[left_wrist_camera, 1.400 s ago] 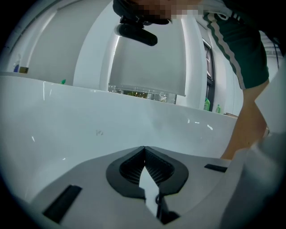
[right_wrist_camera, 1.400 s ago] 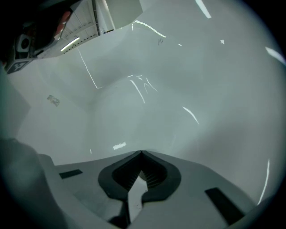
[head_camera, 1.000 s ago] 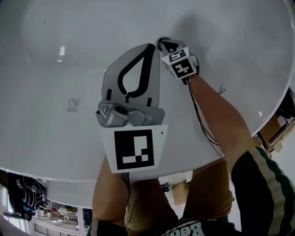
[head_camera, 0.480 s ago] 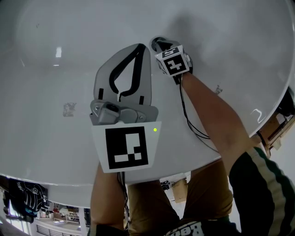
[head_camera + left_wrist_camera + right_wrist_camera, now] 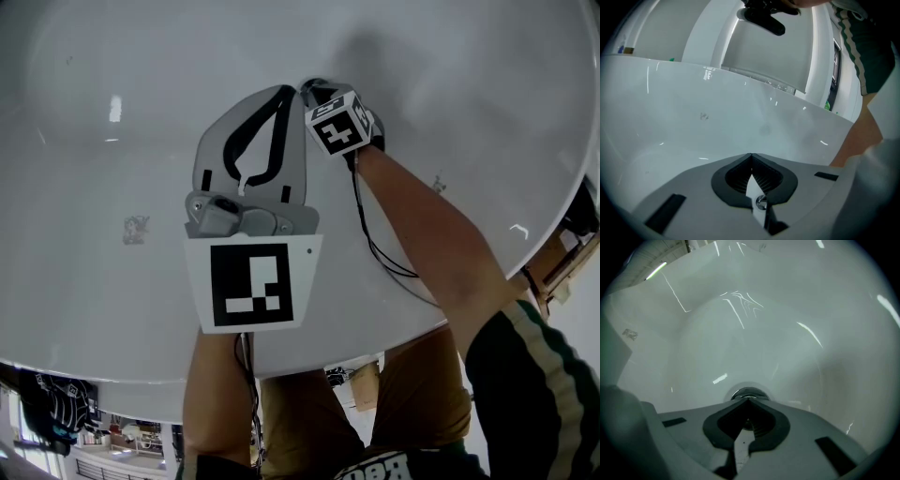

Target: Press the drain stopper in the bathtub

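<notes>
The white bathtub [image 5: 112, 187] fills the head view. The round chrome drain stopper [image 5: 748, 392] sits in the tub floor, right at the tip of my right gripper [image 5: 748, 400], whose jaws are shut with nothing between them. I cannot tell whether the tip touches the stopper. In the head view the right gripper [image 5: 317, 92] reaches down into the tub under its marker cube [image 5: 337, 124] and covers most of the stopper. My left gripper [image 5: 286, 92] hovers just left of it, shut and empty, and points at the tub wall [image 5: 740, 122].
The tub's rim [image 5: 394, 330] runs across the near side, with the person's legs behind it. A bare forearm [image 5: 422, 225] and a striped sleeve [image 5: 534, 375] cross the right side. A small mark [image 5: 135, 228] shows on the tub surface at left.
Both grippers have drifted a little left in the head view. The right gripper's tip stays at the drain. Both stay shut.
</notes>
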